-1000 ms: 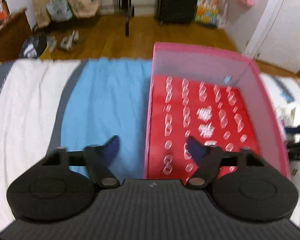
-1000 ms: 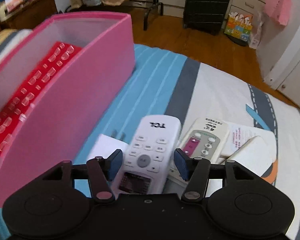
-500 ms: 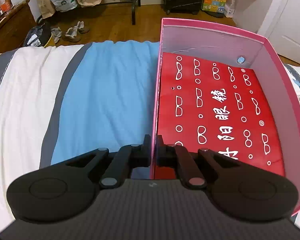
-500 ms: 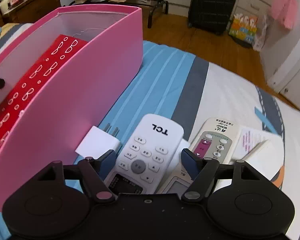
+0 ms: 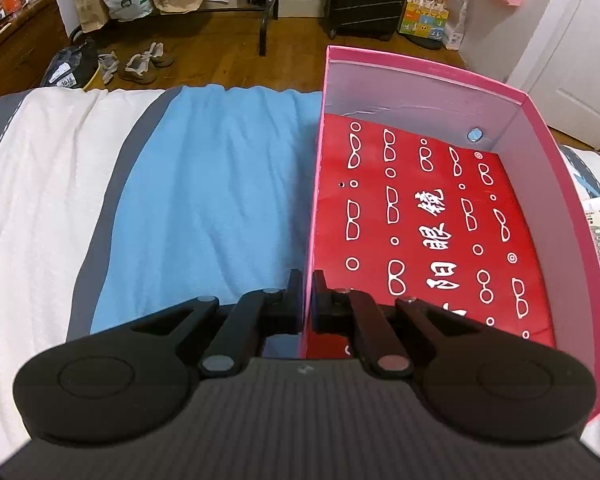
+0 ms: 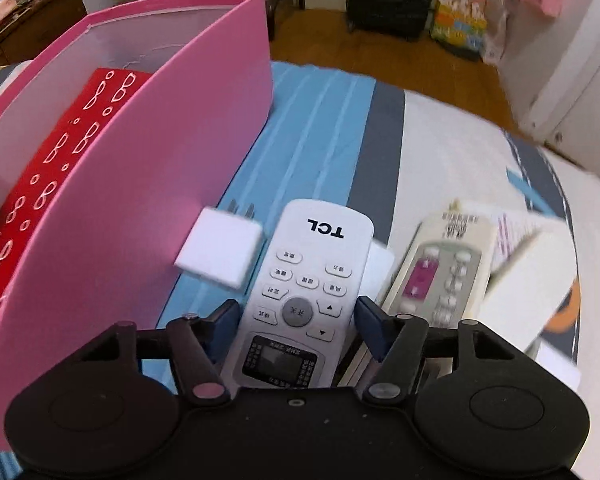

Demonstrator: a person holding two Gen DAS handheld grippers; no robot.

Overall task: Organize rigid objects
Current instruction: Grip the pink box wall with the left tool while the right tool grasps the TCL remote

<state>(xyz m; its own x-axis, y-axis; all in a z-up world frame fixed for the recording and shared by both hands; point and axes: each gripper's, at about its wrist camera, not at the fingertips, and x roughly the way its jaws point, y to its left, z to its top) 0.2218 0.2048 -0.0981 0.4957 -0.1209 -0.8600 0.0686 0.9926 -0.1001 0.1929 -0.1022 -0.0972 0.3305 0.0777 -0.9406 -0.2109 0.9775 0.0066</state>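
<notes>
While your left gripper (image 5: pixel 307 296) stands pinched shut on the near left wall of the pink box (image 5: pixel 556 184), steadying it on the striped bedspread (image 5: pixel 204 184), your right gripper (image 6: pixel 298 320) straddles the white TCL remote (image 6: pixel 300 280), its jaws closing with the remote between them; the pads look just beside the casing, and contact is not certain. The step in hand reads as the pick of the first remote. That remote lies on the bed just right of the box's outer wall, display end toward you. A white plug adapter (image 6: pixel 220 252) sits touching or nearly touching the box wall, and a second, cream remote (image 6: pixel 440 276) lies just beside the TCL one. Next move, as judged: finish the squeeze square on the remote's long edges, lift clear of the cream remote, carry over the wall. The box floor shows only a red printed sheet (image 5: pixel 420 232) with spectacle outlines. Hard to read: the right side of the right wrist view is smeared, so the papers or white slab there stay unidentified; the remote's lower end hides under the gripper body.
</notes>
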